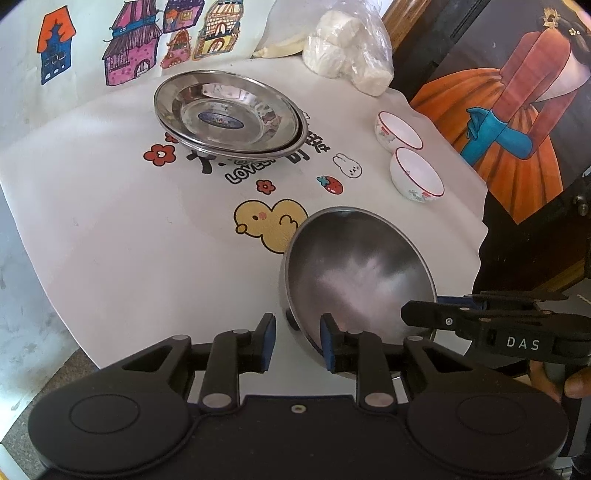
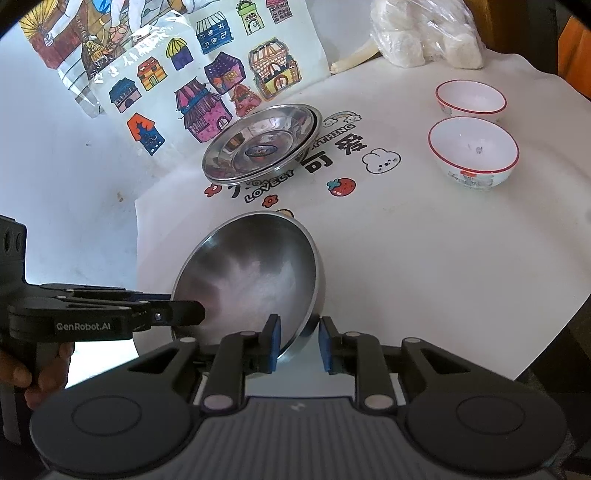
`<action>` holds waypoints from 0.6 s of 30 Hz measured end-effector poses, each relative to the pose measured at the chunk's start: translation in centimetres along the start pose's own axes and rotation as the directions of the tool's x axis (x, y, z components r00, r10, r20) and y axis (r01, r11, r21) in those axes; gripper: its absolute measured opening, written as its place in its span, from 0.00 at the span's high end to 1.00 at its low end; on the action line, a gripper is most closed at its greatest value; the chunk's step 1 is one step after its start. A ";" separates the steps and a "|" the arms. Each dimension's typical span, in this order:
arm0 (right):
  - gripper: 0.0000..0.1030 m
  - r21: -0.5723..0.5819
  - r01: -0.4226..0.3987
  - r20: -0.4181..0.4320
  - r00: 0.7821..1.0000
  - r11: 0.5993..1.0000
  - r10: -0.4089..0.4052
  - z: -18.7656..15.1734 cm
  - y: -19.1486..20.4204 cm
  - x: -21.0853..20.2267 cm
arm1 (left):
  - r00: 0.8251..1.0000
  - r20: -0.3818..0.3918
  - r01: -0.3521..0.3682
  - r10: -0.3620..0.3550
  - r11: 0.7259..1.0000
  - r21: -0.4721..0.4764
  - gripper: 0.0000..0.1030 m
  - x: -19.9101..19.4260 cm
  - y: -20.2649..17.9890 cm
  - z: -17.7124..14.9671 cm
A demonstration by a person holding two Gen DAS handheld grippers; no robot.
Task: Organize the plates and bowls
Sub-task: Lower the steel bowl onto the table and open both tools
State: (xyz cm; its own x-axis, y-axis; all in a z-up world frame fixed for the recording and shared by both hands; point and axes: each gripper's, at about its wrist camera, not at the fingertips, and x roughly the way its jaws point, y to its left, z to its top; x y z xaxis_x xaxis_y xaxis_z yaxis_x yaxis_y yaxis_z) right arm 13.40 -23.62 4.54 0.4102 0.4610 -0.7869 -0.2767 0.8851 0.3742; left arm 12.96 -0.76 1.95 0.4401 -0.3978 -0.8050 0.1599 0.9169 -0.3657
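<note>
A steel bowl (image 1: 354, 277) (image 2: 251, 280) sits tilted at the near edge of the white printed cloth (image 1: 147, 258), its hollow facing me. My left gripper (image 1: 298, 341) (image 2: 199, 314) straddles the bowl's left rim, one pad inside and one outside. A strip of cloth shows between the outer pad and the wall, so it is open. My right gripper (image 2: 300, 345) (image 1: 406, 314) is shut on the opposite rim, its pads on either side of the wall. Further back lies a stack of steel plates (image 1: 229, 114) (image 2: 262, 147). At the right stand two red-rimmed white bowls (image 1: 399, 129) (image 1: 417, 173) (image 2: 471, 98) (image 2: 474, 147).
A plastic bag of white lumps (image 1: 347, 48) (image 2: 424, 33) lies at the back right. Sheets with drawn houses (image 1: 129, 48) (image 2: 207, 85) lean behind the plates. A painting of a figure in an orange dress (image 1: 517, 110) stands right of the table. The cloth ends just under the grippers.
</note>
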 end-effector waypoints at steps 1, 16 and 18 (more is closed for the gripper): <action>0.75 0.000 0.001 0.000 1.000 1.000 -0.001 0.0 0.0 0.0 | 1.000 0.002 0.000 0.000 1.000 -0.004 0.73 0.0 0.0 0.0; 0.55 -0.001 0.054 0.039 0.998 0.999 -0.054 0.1 -0.7 -0.5 | 0.999 0.045 -0.019 0.021 0.999 -0.044 0.52 -1.3 1.0 0.3; 0.48 0.006 0.059 0.047 0.997 0.998 -0.060 0.1 -0.9 -0.6 | 0.999 0.048 -0.023 0.026 0.998 -0.050 0.52 -1.6 1.1 0.4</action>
State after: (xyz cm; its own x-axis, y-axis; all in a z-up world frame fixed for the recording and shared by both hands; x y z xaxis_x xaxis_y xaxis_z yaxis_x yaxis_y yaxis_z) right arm 13.45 -24.65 4.72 0.4664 0.4099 -0.7838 -0.2470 0.9112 0.3296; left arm 12.76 0.90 3.02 0.4861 -0.3720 -0.7908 0.1054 0.9232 -0.3695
